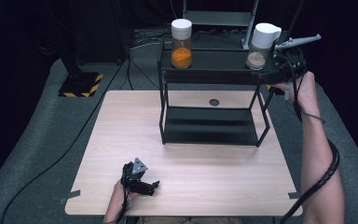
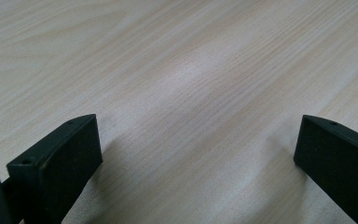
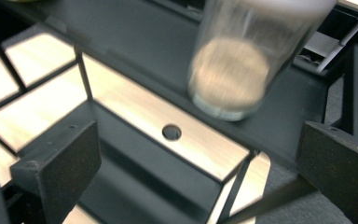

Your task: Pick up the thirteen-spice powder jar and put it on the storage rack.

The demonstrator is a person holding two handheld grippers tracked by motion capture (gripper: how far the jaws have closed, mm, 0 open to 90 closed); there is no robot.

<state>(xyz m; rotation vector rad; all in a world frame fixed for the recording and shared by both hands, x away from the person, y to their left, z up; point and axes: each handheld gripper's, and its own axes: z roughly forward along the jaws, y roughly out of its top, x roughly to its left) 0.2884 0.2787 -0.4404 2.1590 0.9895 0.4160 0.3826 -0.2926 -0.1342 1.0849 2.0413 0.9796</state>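
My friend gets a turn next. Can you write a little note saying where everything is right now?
Left gripper: open, low over the near table edge, holding nothing.
Right gripper: open, beside the rack's right end, holding nothing.
Brown-powder jar: upright on the rack's top shelf, right end, just ahead of the right gripper.
Orange-powder jar: upright on the top shelf, left part.
Done: both jars are on the top shelf.
Left: probably nothing but pulling the right gripper away.

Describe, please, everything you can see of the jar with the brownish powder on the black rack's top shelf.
The jar is clear, glass by the look, with a tall white lid whose top slopes. Tan or brownish powder fills roughly its lower third. It stands upright at the right end of the top shelf, resting on its base. The right claw is open just short of it, with nothing between the jaws.
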